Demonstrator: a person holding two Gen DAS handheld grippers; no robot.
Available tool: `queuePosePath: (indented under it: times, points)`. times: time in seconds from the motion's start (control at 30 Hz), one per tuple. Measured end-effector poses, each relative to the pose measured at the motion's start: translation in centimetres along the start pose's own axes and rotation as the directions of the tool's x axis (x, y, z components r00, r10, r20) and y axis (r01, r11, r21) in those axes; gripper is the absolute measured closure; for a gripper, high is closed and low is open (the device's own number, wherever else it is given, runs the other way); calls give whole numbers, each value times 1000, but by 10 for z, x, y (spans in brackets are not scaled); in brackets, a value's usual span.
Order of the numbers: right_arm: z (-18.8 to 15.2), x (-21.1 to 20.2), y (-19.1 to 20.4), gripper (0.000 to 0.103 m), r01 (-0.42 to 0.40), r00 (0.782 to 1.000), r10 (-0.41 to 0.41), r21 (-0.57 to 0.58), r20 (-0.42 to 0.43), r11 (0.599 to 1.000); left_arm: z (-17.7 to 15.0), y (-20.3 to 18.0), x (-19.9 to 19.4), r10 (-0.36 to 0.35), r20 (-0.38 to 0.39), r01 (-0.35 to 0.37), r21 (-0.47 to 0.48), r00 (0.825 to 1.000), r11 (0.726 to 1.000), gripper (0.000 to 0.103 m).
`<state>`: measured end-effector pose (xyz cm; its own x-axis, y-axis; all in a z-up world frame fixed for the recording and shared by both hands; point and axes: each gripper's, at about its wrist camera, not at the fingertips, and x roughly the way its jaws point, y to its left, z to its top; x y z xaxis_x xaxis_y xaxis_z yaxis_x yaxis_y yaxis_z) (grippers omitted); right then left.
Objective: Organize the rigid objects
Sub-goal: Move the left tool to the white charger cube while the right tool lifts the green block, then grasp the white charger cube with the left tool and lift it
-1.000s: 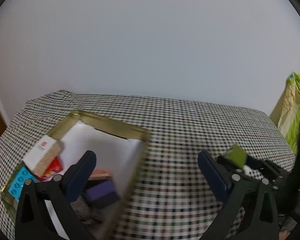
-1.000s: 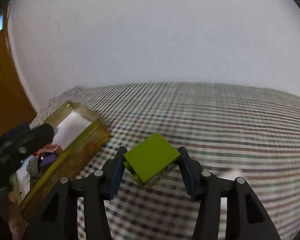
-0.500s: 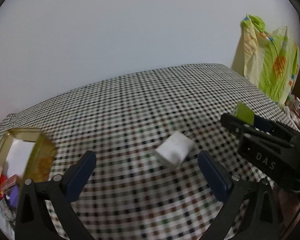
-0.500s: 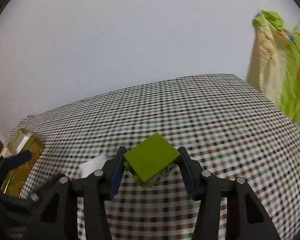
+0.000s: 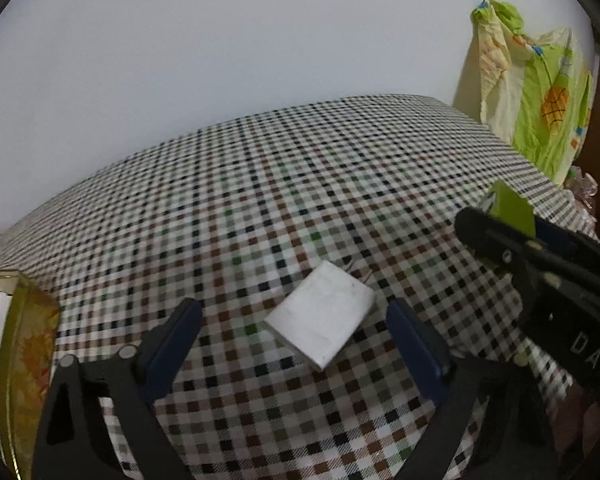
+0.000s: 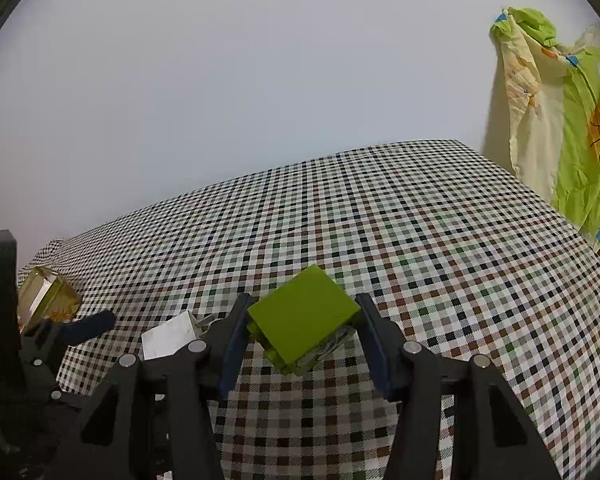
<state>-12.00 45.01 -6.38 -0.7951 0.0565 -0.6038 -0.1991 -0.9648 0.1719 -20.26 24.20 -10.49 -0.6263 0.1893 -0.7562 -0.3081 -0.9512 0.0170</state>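
A white rectangular block (image 5: 322,317) lies flat on the checked tablecloth, between the open fingers of my left gripper (image 5: 296,340). It also shows in the right wrist view (image 6: 168,336). My right gripper (image 6: 302,334) is shut on a lime-green block (image 6: 304,322) and holds it above the cloth. The right gripper appears at the right of the left wrist view (image 5: 540,252) with the green block (image 5: 512,204) in it. A gold tin (image 5: 24,344) with several objects inside stands at the far left.
The checked tablecloth (image 6: 440,240) covers the whole surface up to a plain wall. A green and yellow printed cloth (image 6: 560,120) hangs at the right edge. The gold tin shows small in the right wrist view (image 6: 48,296).
My left gripper has swung right from over the tin to the white block, which now sits between its fingers. The right gripper has turned right too, still holding the green block.
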Motion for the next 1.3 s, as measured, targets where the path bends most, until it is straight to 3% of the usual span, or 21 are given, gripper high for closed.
queuePosePath:
  times: [0.1, 0.17, 0.27, 0.43, 0.7, 0.87, 1.13, 1.3]
  points:
    - [2, 2, 0, 49, 6, 1000, -6, -13, 2, 1000, 0, 5, 7, -59, -42, 59, -20, 997, 998, 24]
    - [3, 2, 3, 48, 14, 1000, -14, -25, 7, 1000, 0, 8, 7, -80, -42, 79, -26, 996, 997, 44]
    - [1, -1, 8, 48, 27, 1000, -26, -40, 16, 999, -4, 8, 3, -88, -26, 88, -10, 996, 996, 66]
    - [1, -5, 3, 48, 6, 999, -5, -26, 46, 1000, -10, 19, -7, -116, -1, 115, -32, 993, 993, 66]
    - [2, -7, 5, 49, 16, 998, -13, -37, 59, 999, -22, 49, -26, -83, 84, 92, -115, 993, 989, 66]
    - [0, -17, 12, 49, 23, 993, -17, -47, 121, 999, -27, 61, -34, -61, 128, 80, -148, 990, 986, 66]
    - [-6, -22, 40, 49, 17, 988, -1, -102, 153, 995, -35, 52, -57, 39, 203, -12, -134, 978, 991, 66]
    - [-11, -27, 50, 49, 5, 987, 12, -108, 161, 994, -40, 50, -73, 61, 219, -35, -120, 974, 992, 66]
